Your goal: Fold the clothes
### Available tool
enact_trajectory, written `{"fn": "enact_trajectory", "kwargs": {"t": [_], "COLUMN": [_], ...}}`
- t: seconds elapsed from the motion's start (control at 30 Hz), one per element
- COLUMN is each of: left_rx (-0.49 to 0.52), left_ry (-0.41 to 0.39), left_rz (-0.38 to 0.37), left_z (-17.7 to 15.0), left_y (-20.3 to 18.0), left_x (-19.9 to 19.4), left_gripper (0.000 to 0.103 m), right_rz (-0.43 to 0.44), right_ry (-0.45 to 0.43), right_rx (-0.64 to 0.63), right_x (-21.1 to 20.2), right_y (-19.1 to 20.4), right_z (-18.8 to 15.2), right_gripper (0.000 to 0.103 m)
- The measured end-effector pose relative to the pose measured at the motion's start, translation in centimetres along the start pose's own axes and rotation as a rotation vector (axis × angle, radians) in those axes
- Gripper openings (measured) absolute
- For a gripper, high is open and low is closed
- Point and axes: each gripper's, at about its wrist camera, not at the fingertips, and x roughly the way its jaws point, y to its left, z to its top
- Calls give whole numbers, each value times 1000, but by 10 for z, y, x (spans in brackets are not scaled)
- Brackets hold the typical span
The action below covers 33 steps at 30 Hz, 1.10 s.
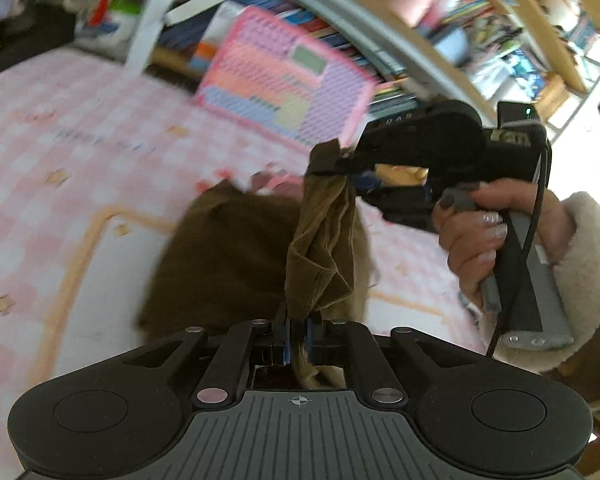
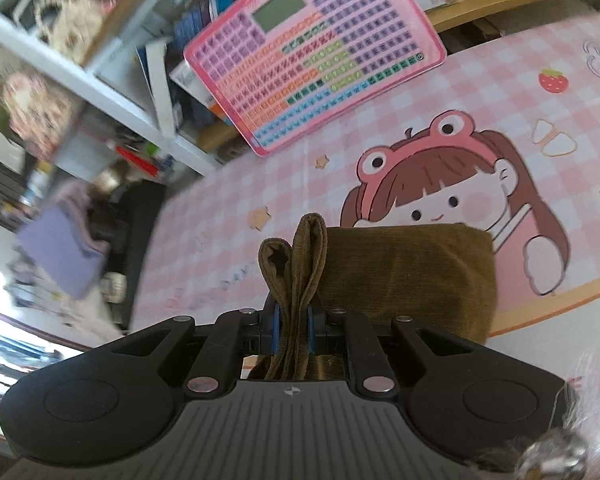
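An olive-brown corduroy garment (image 1: 220, 256) lies partly folded on the pink checked table mat (image 1: 80, 140). My left gripper (image 1: 298, 336) is shut on one edge of it, and the cloth rises from the jaws as a bunched strip (image 1: 320, 248). My right gripper (image 1: 352, 176), seen ahead in the left wrist view, is shut on the other end of that strip, held above the table. In the right wrist view my right gripper (image 2: 294, 328) is shut on folded layers of the garment (image 2: 408, 272), whose body lies flat on the mat (image 2: 420, 112) to the right.
A pink keyboard toy board (image 2: 312, 52) leans against the bookshelf (image 1: 440, 32) at the table's back. A cartoon girl print (image 2: 452, 196) covers the mat behind the garment. Clutter and a dark table edge (image 2: 140, 232) lie to the left.
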Motion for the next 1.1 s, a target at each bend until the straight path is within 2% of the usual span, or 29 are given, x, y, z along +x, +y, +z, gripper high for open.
{"fn": "enact_trajectory", "kwargs": {"t": [0.07, 0.17, 0.23, 0.3, 0.4, 0.47, 0.63, 0.8, 0.87, 0.93, 1.0, 1.07, 1.1], "left_rx": [-7, 15, 39, 38, 24, 16, 44, 114, 126, 134, 141, 158, 175], "left_ry": [27, 66, 77, 76, 53, 40, 38, 68, 96, 121, 142, 135, 121], "left_rz": [14, 37, 47, 46, 42, 33, -21, -88, -102, -109, -110, -138, -152], "left_z": [-2, -1, 1, 6, 14, 23, 42, 56, 58, 58, 57, 58, 60], "left_y": [17, 35, 43, 51, 64, 69, 67, 47, 43, 42, 41, 36, 30], "left_x": [-2, -6, -10, -15, -18, -16, 0, 25, 39, 53, 66, 66, 61], "left_gripper": [8, 8, 9, 18, 27, 34, 34, 36, 51, 53, 49, 13, 13], "right_rz": [-46, -78, -18, 26, -8, -73, -212, -286, -301, -315, -330, -345, -352], "right_ry": [-3, -1, -5, -22, -66, -93, -148, -155, -147, -139, -130, -122, -118], "right_rx": [-16, -37, -23, -12, -48, -86, -88, -63, -70, -76, -82, -88, -91], "right_x": [17, 37, 34, 24, 0, -19, -51, -51, -46, -41, -36, -32, -29], "right_y": [8, 16, 17, 16, 13, 5, -23, -34, -33, -33, -33, -32, -32], "right_z": [-8, -18, -25, -32, -46, -60, -97, -119, -123, -128, -132, -136, -138], "right_gripper": [15, 31, 44, 50, 54, 56, 58, 58, 58, 58, 58, 58, 58]}}
